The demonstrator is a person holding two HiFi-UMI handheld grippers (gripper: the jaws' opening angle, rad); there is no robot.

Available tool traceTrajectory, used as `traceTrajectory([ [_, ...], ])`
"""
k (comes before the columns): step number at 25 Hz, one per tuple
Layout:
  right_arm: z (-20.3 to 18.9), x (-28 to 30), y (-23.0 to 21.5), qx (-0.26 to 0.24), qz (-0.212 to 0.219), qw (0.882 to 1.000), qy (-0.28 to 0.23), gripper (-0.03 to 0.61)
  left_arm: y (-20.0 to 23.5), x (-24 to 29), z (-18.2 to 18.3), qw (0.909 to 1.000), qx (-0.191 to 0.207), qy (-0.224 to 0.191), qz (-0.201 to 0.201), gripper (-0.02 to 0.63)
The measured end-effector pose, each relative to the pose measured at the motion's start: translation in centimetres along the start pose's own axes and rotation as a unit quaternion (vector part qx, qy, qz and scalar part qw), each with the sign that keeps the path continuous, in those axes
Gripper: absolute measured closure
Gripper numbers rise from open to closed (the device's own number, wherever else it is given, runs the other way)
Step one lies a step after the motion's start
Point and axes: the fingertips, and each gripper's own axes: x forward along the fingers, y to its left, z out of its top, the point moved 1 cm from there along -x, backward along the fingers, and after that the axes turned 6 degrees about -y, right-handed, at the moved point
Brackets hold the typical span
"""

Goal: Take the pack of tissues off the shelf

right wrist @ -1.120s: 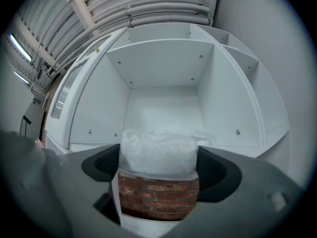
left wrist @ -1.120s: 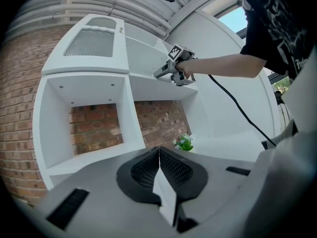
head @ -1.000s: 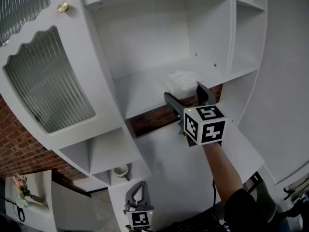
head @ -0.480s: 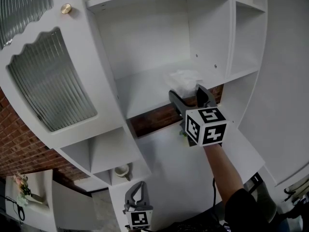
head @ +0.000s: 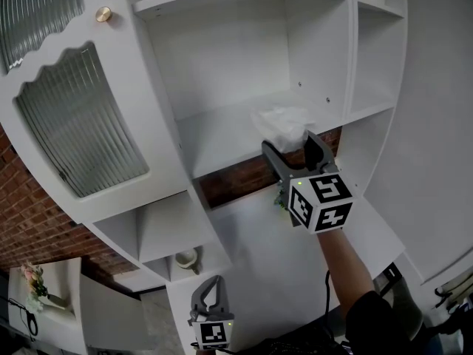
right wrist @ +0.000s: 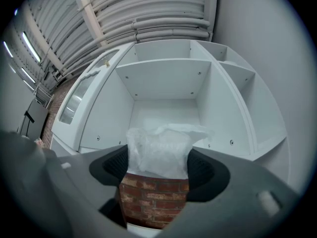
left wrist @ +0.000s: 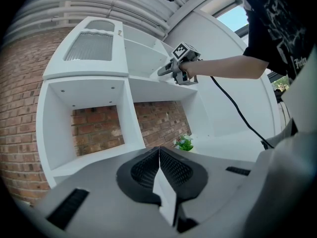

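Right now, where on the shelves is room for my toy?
The big shelf is bare left of the pack of tissues, up to the side wall. The cubby to its right looks bare too. It is crowded at the pack, where the right gripper has just been closing its jaws on it.

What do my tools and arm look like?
Left tool and right tool are grey, each bearing a white cube with black square markers. A black cable leaves the right one, whose jaws have just been closing on the pack of tissues. Black sleeve.
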Motion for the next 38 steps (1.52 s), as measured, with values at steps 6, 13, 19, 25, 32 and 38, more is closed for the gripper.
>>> traceTrajectory([
  [6, 0.6, -2.2, 0.3, -0.008, 0.01, 1.0, -0.007, 0.247, -0.8, -0.3, 0.1, 0.9999, -0.009, 0.0, -0.009, 0.603],
  [13, -0.1, -6.4, 0.9, -0.01, 0.013, 1.0, -0.002, 0.247, -2.0, -0.5, 0.3, 0.9995, -0.013, -0.006, -0.028, 0.602],
  [19, -1.1, -8.8, 1.2, -0.021, 0.013, 1.0, 0.003, 0.247, -3.0, -0.9, 0.4, 0.9991, -0.02, -0.005, -0.036, 0.602],
  [25, -2.7, -10.8, 1.5, -0.019, 0.016, 1.0, 0.015, 0.247, -3.9, -1.2, 0.5, 0.9987, -0.027, -0.005, -0.044, 0.601],
  [32, -5.5, -13.2, 2.6, -0.015, 0.027, 0.999, 0.031, 0.247, -4.6, -1.9, 0.4, 0.9985, -0.034, -0.005, -0.042, 0.601],
  [38, -8.1, -15.2, 3.6, -0.012, 0.036, 0.998, 0.054, 0.247, -5.3, -2.2, 0.3, 0.9981, -0.042, -0.006, -0.044, 0.603],
])
